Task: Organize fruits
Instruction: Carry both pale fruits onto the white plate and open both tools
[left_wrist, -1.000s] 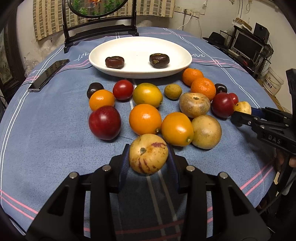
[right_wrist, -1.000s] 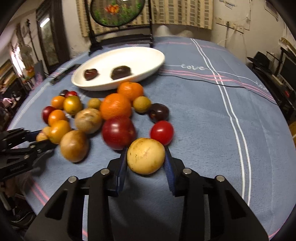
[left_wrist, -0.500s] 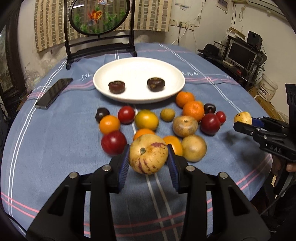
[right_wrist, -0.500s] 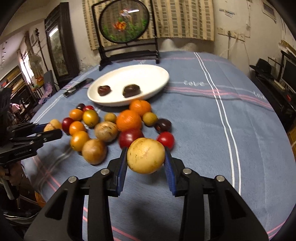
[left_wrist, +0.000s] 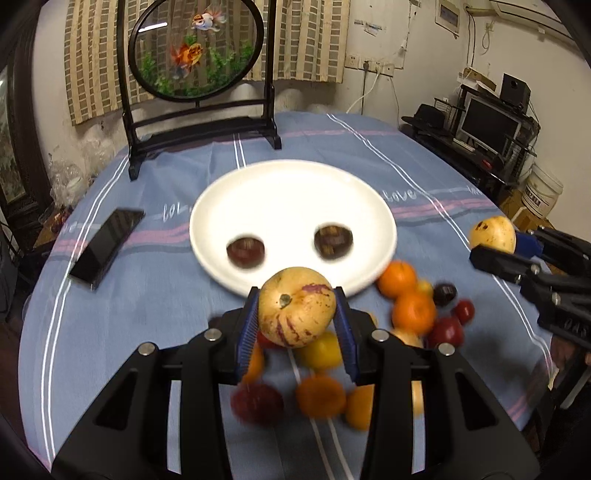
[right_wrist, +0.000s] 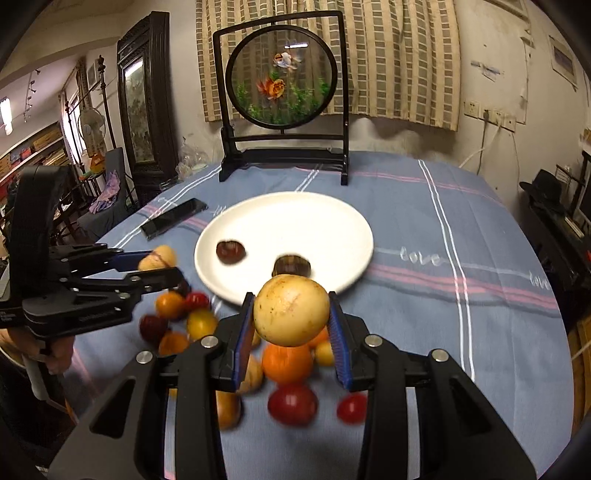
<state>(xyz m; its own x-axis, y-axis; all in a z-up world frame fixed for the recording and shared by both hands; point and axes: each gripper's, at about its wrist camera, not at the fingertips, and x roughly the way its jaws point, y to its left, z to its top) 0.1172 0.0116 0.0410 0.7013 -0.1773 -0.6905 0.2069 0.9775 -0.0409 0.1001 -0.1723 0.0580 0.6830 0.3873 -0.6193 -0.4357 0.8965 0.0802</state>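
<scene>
My left gripper (left_wrist: 296, 317) is shut on a pale yellow fruit with purple streaks (left_wrist: 295, 308), held up in the air over the fruit pile. The right gripper (right_wrist: 291, 315) is shut on a plain yellow round fruit (right_wrist: 291, 312), also lifted. Each gripper shows in the other's view, the right gripper (left_wrist: 495, 245) at the right edge and the left gripper (right_wrist: 159, 264) at the left. A white plate (left_wrist: 295, 192) with two dark brown fruits (left_wrist: 245, 252) lies just beyond both. Several oranges, red and yellow fruits (left_wrist: 412, 312) lie blurred on the blue cloth below.
A black phone (left_wrist: 107, 243) lies left of the plate. A framed round goldfish screen (left_wrist: 195, 48) stands at the table's far edge. A hand (right_wrist: 55, 354) holds the left gripper's handle. Shelves with a monitor (left_wrist: 487, 125) stand at the right.
Both grippers have risen off the table with their fruits and tilted up, so the plate and the screen now sit higher and nearer in view and the pile has dropped below the fingers.
</scene>
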